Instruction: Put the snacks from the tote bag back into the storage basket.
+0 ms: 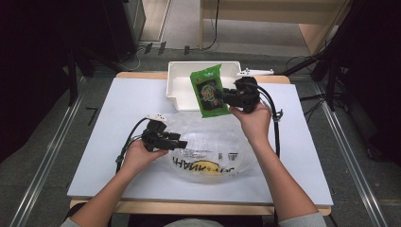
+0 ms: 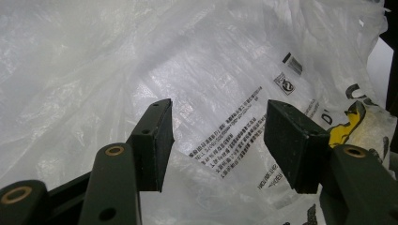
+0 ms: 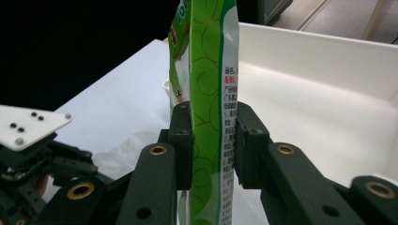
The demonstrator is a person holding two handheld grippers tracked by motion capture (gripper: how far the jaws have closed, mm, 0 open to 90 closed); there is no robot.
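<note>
My right gripper (image 1: 223, 97) is shut on a green snack packet (image 1: 208, 92), which it holds up over the front edge of the white tray (image 1: 178, 87). In the right gripper view both pads (image 3: 182, 140) press the packet (image 3: 206, 65) edge-on, with the tray (image 3: 324, 89) behind it. A clear plastic bag (image 1: 213, 144) with black print and a yellow mark lies crumpled in the middle of the table. My left gripper (image 1: 182, 143) sits at the bag's left edge and points right. In the left gripper view its jaws (image 2: 218, 136) stand apart, and the bag's film (image 2: 211, 70) lies between and behind them.
The white table (image 1: 118, 109) has bare room left of the bag and along its right side. The tray stands at the back centre, against the table's far edge. The left gripper's grey plate (image 3: 28, 126) shows low at the left of the right gripper view.
</note>
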